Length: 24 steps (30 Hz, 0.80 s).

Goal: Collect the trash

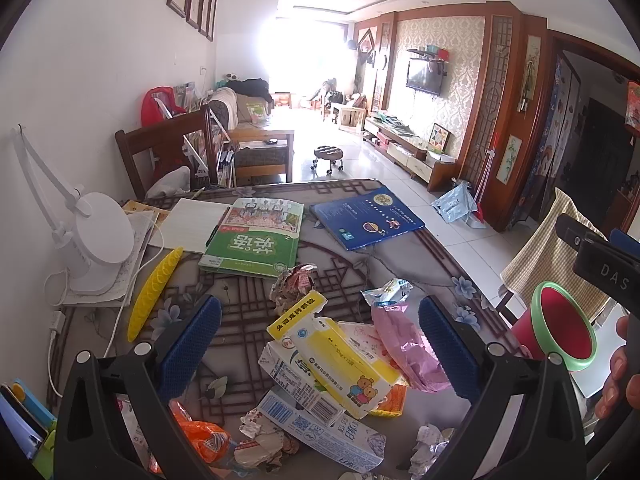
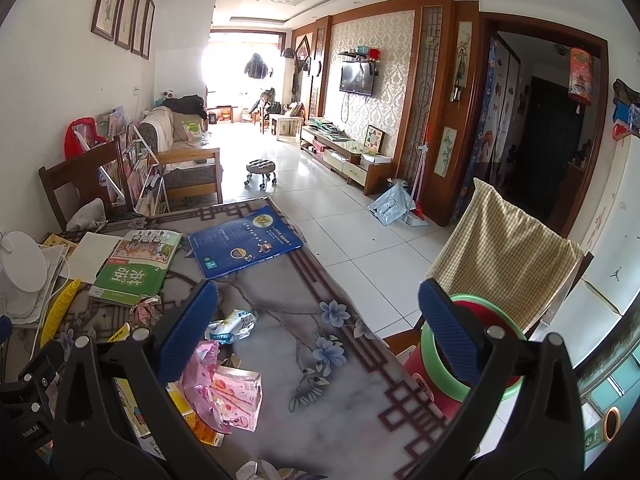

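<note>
Trash lies heaped on the patterned table (image 1: 340, 276): a yellow and white carton (image 1: 344, 364), a pink wrapper (image 1: 408, 344), a crumpled foil wrapper (image 1: 294, 284), a blue-white packet (image 1: 386, 292), a long white box (image 1: 320, 428) and an orange bag (image 1: 200, 436). My left gripper (image 1: 320, 344) is open and empty above the heap. A red bin with a green rim (image 1: 560, 328) stands at the table's right edge. My right gripper (image 2: 318, 332) is open and empty over the table, its right finger (image 2: 444, 328) in front of the bin (image 2: 476, 356). The pink wrapper (image 2: 206, 380) lies near its left finger.
A green textbook (image 1: 256, 240), a blue book (image 1: 366, 216), a white pad (image 1: 196, 224), a yellow ruler-like strip (image 1: 154, 292) and a white desk lamp (image 1: 96, 244) sit at the table's far side. A chair with a checked cloth (image 2: 508, 264) stands right of the bin.
</note>
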Each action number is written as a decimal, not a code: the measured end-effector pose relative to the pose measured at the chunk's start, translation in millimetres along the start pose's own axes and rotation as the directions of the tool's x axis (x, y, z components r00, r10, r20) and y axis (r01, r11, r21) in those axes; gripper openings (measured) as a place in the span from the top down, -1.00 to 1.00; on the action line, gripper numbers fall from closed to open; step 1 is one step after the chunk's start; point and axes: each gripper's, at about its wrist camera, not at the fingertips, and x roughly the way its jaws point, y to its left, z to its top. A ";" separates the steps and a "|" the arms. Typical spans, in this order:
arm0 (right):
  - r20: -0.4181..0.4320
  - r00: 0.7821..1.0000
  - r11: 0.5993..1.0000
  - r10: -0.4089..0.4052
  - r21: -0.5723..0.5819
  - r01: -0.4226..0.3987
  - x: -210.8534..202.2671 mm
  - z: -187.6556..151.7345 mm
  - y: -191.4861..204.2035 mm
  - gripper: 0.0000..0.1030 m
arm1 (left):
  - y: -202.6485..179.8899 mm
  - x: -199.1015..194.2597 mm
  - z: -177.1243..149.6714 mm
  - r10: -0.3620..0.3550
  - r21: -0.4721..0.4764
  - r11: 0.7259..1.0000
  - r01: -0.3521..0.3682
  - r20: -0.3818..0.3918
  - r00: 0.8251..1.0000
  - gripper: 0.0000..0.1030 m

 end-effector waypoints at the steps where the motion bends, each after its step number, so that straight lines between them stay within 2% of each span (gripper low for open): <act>1: 0.002 1.000 1.000 0.001 0.001 -0.001 0.2 -0.6 -0.5 -0.92 | -1.3 0.5 -0.6 0.001 0.000 1.000 -0.001 -0.001 1.000 -0.85; 11: -0.017 1.000 0.999 0.020 0.034 -0.020 0.6 -0.7 -0.4 -0.92 | 0.8 2.8 -5.9 0.009 -0.010 1.000 -0.009 -0.021 1.000 -0.85; 19: -0.028 1.000 1.000 -0.003 -0.003 0.003 1.5 -8.5 1.0 -0.92 | 20.9 5.8 -13.7 0.005 0.003 1.000 -0.004 -0.035 0.999 -0.85; 24: -0.121 0.992 0.999 0.036 0.032 -0.032 11.2 -21.5 0.7 -0.92 | 51.1 5.5 -23.8 0.038 -0.014 0.999 -0.038 -0.057 0.998 -0.85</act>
